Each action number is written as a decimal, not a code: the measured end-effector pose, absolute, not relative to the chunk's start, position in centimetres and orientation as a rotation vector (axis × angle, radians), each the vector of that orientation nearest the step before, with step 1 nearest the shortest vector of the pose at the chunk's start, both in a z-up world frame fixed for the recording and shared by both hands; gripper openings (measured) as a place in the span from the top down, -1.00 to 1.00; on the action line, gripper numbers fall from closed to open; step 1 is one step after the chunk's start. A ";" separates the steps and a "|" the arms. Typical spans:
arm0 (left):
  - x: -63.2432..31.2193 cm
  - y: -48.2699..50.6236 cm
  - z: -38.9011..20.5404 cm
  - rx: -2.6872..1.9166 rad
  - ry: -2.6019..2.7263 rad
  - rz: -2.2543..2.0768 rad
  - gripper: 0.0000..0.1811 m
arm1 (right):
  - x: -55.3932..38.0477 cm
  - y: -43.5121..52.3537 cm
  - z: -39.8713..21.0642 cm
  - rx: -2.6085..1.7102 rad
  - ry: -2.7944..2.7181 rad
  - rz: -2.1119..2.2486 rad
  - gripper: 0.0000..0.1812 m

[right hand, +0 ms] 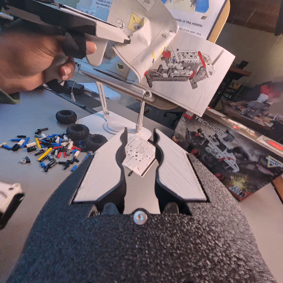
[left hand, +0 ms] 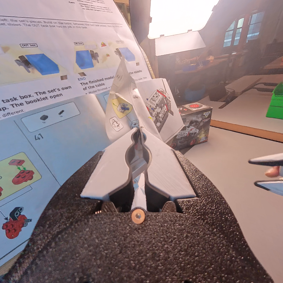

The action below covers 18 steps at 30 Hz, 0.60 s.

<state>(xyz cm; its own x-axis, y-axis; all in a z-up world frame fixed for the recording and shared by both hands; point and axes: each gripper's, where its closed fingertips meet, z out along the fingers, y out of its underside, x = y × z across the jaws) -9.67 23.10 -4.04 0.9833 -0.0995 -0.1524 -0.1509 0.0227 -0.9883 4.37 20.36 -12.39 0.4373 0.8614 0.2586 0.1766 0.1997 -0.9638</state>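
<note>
The left gripper (left hand: 139,130) has its fingers clenched on a page of an instruction booklet (left hand: 122,107). The pinched page is white, creased and curled, printed with a yellow inset, a rotation symbol and part of a step number. It rises from the fingertips toward the upper middle of the left wrist view, its long axis nearly upright and leaning a little left. Just right of it, a flatter page (left hand: 159,105) shows a drawing of a white, grey and red vehicle.

In the right wrist view the same page (right hand: 147,38) curls in the upper middle of the frame, gripped by the left gripper (right hand: 127,40), which enters from the upper left in a person's hand (right hand: 30,61). The booklet rests on a white stand (right hand: 122,122) with a printed sheet (right hand: 191,13) behind it.

The right gripper (right hand: 140,131) has its fingers released, spread apart and holding nothing, above the tabletop (right hand: 23,110) in the lower centre. Beyond its fingertips lies a white sticker sheet (right hand: 139,154). At centre left are loose building pieces (right hand: 46,150) and black tyres (right hand: 77,131); at right lies the set's box (right hand: 222,150).
</note>
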 end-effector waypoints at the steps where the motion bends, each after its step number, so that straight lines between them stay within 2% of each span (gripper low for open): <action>1: -9.4 23.2 -4.1 -1.553 0.208 0.057 0.99 | 3.0 21.1 -11.6 -1.288 -1.051 0.600 0.56; 6: -8.6 23.0 -3.9 -1.551 0.256 0.094 0.97 | -4.9 23.6 -8.9 -1.171 -1.072 0.454 0.19; 8: -8.2 22.9 -4.0 -1.565 0.298 0.092 0.93 | -7.2 24.1 -8.0 -1.131 -1.044 0.410 0.17; 15: -8.0 19.1 -1.8 -1.457 0.378 0.039 0.81 | -9.4 24.1 -6.1 -1.063 -0.941 0.399 0.81; 18: -10.7 16.1 1.4 -1.295 0.284 0.089 0.83 | -10.1 23.1 -6.0 -0.994 -0.982 0.343 0.87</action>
